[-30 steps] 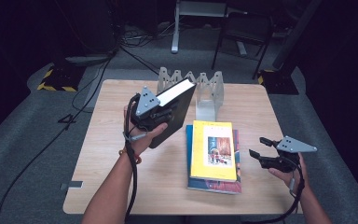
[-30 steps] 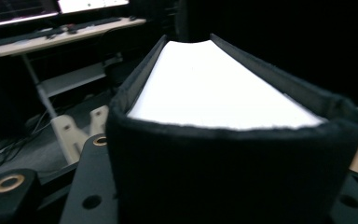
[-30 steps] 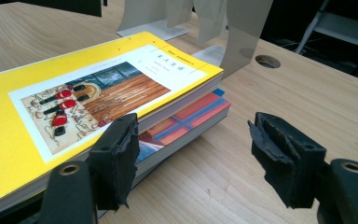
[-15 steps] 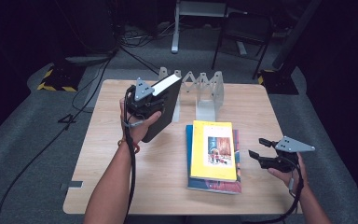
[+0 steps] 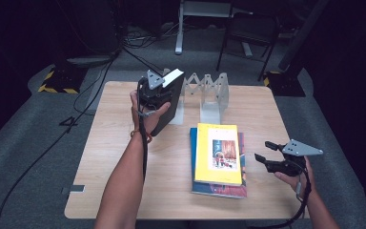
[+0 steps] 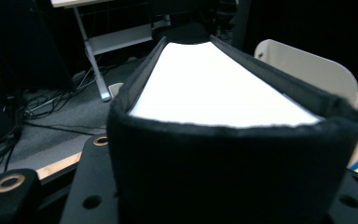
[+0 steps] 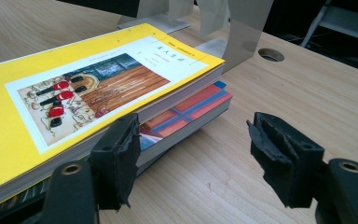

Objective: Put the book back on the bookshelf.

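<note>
Book (image 5: 167,102) with black cover stands upright above centre left of the high view, clamped in the left gripper (image 5: 155,93), just left of the folding rack (image 5: 205,93). Right gripper (image 5: 267,160) waits with jaws apart and empty, lower right, beside the yellow book (image 5: 218,152).

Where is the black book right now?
In the high view the black book stands upright in the left gripper at the far left of the table, right beside the grey book rack.
</note>
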